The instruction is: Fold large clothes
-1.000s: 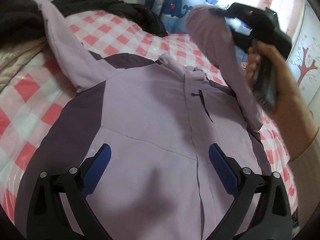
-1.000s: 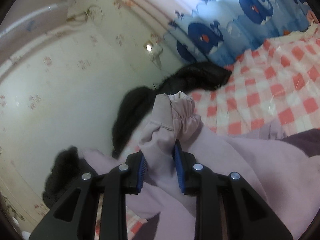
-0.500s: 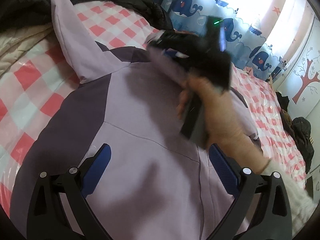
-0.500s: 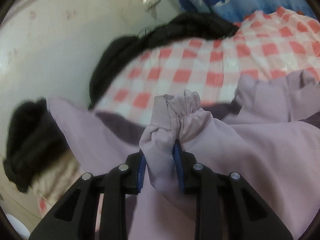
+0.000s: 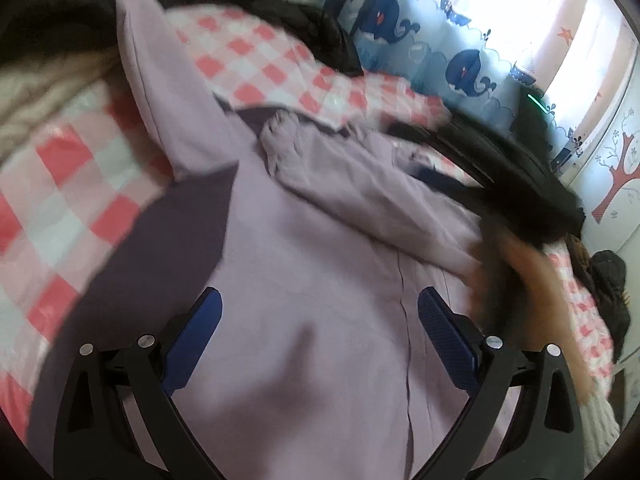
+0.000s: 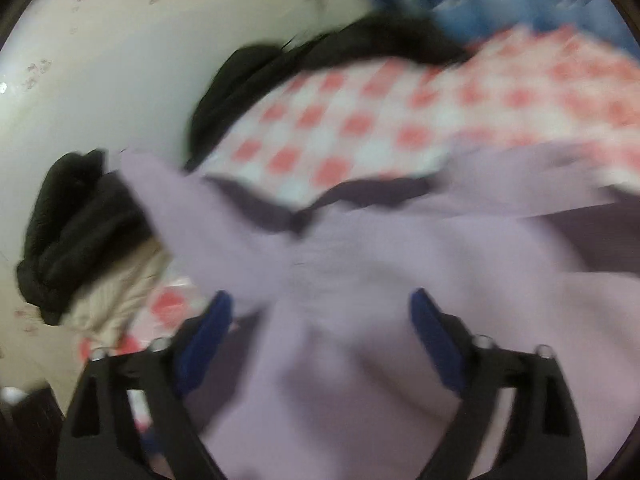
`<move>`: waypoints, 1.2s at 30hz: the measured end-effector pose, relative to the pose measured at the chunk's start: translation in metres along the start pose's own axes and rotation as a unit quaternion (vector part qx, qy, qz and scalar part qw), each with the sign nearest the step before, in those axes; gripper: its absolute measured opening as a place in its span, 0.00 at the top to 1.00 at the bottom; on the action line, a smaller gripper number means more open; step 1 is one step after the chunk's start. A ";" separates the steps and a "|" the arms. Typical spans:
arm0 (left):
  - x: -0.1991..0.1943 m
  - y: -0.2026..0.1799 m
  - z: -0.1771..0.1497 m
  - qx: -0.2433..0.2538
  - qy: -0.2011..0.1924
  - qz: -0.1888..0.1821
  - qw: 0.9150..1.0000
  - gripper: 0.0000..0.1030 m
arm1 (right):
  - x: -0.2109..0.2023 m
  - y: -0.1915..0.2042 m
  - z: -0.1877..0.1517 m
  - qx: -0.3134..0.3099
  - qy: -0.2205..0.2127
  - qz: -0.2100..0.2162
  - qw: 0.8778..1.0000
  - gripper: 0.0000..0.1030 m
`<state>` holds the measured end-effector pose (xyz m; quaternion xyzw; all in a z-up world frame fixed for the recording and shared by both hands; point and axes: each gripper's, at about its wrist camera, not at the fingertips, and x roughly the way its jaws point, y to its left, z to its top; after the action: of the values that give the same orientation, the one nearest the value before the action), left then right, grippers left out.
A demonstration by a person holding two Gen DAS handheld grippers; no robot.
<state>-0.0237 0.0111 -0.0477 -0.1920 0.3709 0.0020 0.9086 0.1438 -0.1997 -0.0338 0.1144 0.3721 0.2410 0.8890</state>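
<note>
A lilac jacket (image 5: 320, 280) with dark purple side panels lies face up on the red-checked bed (image 5: 60, 184). Its right sleeve (image 5: 360, 196) now lies folded across the chest, cuff (image 5: 280, 136) toward the collar. The other sleeve (image 5: 152, 80) stretches away to the upper left. My left gripper (image 5: 320, 300) hovers open over the jacket's lower front, holding nothing. My right gripper (image 6: 320, 300) is over the chest, its jaws opening wide; lilac cloth lies under them, but the pads (image 6: 424, 316) do not press on it. A hand (image 5: 512, 280) holds that gripper, blurred.
Black garments (image 5: 280, 4) are piled at the head of the bed, with another dark heap (image 6: 80, 220) and a beige quilt (image 5: 36, 100) on the left. Whale-print curtains (image 5: 460, 60) hang behind. More dark clothes (image 5: 608, 276) lie at the right edge.
The right gripper carried the sleeve down across the jacket's chest and let it go, its jaws going from shut to wide. The left gripper stayed almost still.
</note>
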 end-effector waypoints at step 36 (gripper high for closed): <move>0.022 0.033 0.299 0.087 -0.098 0.169 0.977 0.08 | -0.106 -0.118 -0.109 0.177 -0.039 -0.043 0.983 0.06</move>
<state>0.1894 0.1430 0.1209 -0.0455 0.3062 0.1420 0.9402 0.0422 -0.3522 -0.0906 0.2633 0.3781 0.1286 0.8781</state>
